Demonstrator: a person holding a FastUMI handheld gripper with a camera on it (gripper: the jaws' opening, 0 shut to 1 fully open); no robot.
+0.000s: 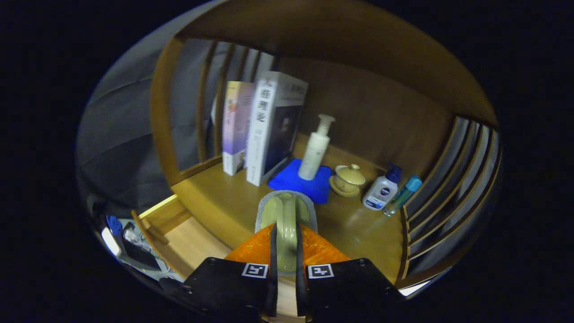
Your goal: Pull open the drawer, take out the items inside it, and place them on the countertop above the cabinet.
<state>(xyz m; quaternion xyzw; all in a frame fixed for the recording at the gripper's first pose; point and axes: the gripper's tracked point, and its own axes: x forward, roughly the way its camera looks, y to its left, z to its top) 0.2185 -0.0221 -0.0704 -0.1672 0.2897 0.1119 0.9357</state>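
My gripper point(286, 235) is shut on a pale green pad with a grey rim point(284, 208), squeezed edge-on between both fingers. The pad's free end sticks out ahead of the fingertips and hangs over the front part of the wooden countertop point(224, 202), just short of a blue cloth point(291, 179). Whether the pad touches the countertop I cannot tell. Below the countertop, left of the fingers, the drawer point(188, 242) stands pulled open, and the part of its pale wooden floor that I see is bare.
On the countertop beyond the pad: upright books point(264, 130), a white pump bottle point(316, 150) on the blue cloth, a lidded yellow cup on a saucer point(349, 179), a white bottle with a blue cap point(381, 190), a teal tube point(402, 195). Slatted side walls flank the shelf.
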